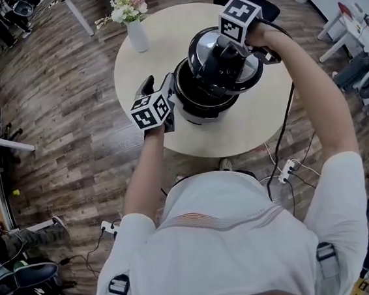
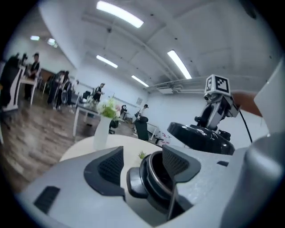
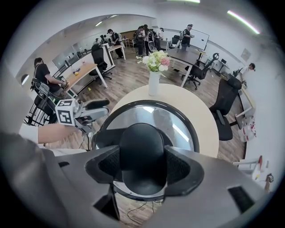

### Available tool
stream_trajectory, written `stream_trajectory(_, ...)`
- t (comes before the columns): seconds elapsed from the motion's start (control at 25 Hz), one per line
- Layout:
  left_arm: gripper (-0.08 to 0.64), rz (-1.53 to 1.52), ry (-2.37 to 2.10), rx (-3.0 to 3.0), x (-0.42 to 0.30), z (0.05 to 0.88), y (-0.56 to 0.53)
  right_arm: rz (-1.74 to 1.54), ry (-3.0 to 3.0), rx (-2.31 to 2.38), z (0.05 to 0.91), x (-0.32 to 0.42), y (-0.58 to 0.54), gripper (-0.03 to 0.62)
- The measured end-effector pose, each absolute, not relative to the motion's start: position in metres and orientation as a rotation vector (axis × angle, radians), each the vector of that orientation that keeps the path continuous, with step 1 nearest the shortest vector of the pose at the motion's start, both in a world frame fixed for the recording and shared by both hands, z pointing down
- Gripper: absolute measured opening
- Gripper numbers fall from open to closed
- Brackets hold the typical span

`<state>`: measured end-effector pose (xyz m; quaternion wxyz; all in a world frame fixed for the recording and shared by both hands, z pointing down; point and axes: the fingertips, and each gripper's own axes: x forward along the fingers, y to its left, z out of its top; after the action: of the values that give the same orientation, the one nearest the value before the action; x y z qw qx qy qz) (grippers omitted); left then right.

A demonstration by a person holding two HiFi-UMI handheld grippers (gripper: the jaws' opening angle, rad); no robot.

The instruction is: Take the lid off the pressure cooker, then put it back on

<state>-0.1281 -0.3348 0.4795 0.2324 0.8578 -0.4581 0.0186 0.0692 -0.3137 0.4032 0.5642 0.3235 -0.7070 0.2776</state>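
- The lid [image 1: 201, 47] is up in the air over the pot [image 1: 197, 109]. It does not seem to touch the pot.
- The lid is round, with a shiny metal top and a dark rim. It looks hard and quite heavy. It will not bend, but it could make a big bang if it falls.
- The shiny part looks smooth and slippery, so it is a bad place to hold.
- The best place to hold is the black handle [image 3: 142, 133] in the middle of the lid. It is thick and made to be held, and it keeps the lid from tipping much.
- The right gripper [image 3: 142, 149] points down at the lid. Its fingers [image 3: 106, 165] are closed on the black handle, one on each side.
- The pot stands open on the round surface [image 1: 248, 127]. It looks heavy too, but I think it could slide or turn when the lid goes back on.
- The pot has a small side handle [image 2: 133, 182]. That is a good place to hold the pot steady.
- The left gripper [image 2: 142, 151] is by that side handle. Its fingers are wide apart with the side handle between them, and they do not press on it.
- To go back on, I think the lid must sit flat on the pot's rim, so it should come down slowly.
- A white vase [image 1: 137, 36] with flowers [image 1: 128, 9] stands on the far side of the surface, well away from the pot.
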Motion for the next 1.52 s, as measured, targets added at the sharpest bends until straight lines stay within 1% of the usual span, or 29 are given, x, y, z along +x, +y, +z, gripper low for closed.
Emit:
stream_trajectory(0.08, 0.262, 0.080, -1.321, 2.448, -0.125, 0.452, -0.335, 0.658, -1.661, 0.782, 0.401, 0.076, -0.315, 0.288)
stream_trajectory(0.2, 0.215, 0.074, -1.347, 2.523, -0.111, 0.423, -0.331, 0.667, -1.652, 0.805, 0.401, 0.096, -0.313, 0.288)
stream_trajectory(0.44, 0.031, 0.098, -1.414, 2.717, -0.043, 0.364, -0.304, 0.715, -1.619, 0.867, 0.403, 0.181, -0.297, 0.288)
stream_trajectory(0.52, 0.010, 0.083, -1.400, 2.752, -0.023, 0.350, -0.297, 0.735, -1.595, 0.889, 0.407, 0.207, -0.292, 0.287)
stream_trajectory(0.8, 0.005, 0.057, -1.334, 2.826, 0.060, 0.328, -0.283, 0.787, -1.506, 0.937, 0.454, 0.307, -0.271, 0.287)
stream_trajectory(0.96, 0.005, 0.086, -1.297, 2.837, 0.109, 0.330, -0.278, 0.818, -1.487, 0.925, 0.498, 0.340, -0.258, 0.287)
stream_trajectory(1.2, 0.005, 0.106, -1.231, 2.861, 0.159, 0.335, -0.277, 0.864, -1.492, 0.883, 0.581, 0.358, -0.254, 0.287)
stream_trajectory(1.36, 0.005, 0.141, -1.226, 2.847, 0.170, 0.347, -0.266, 0.886, -1.492, 0.856, 0.627, 0.356, -0.242, 0.287)
stream_trajectory(1.52, 0.005, 0.168, -1.233, 2.828, 0.173, 0.358, -0.263, 0.856, -1.484, 0.834, 0.655, 0.350, -0.241, 0.287)
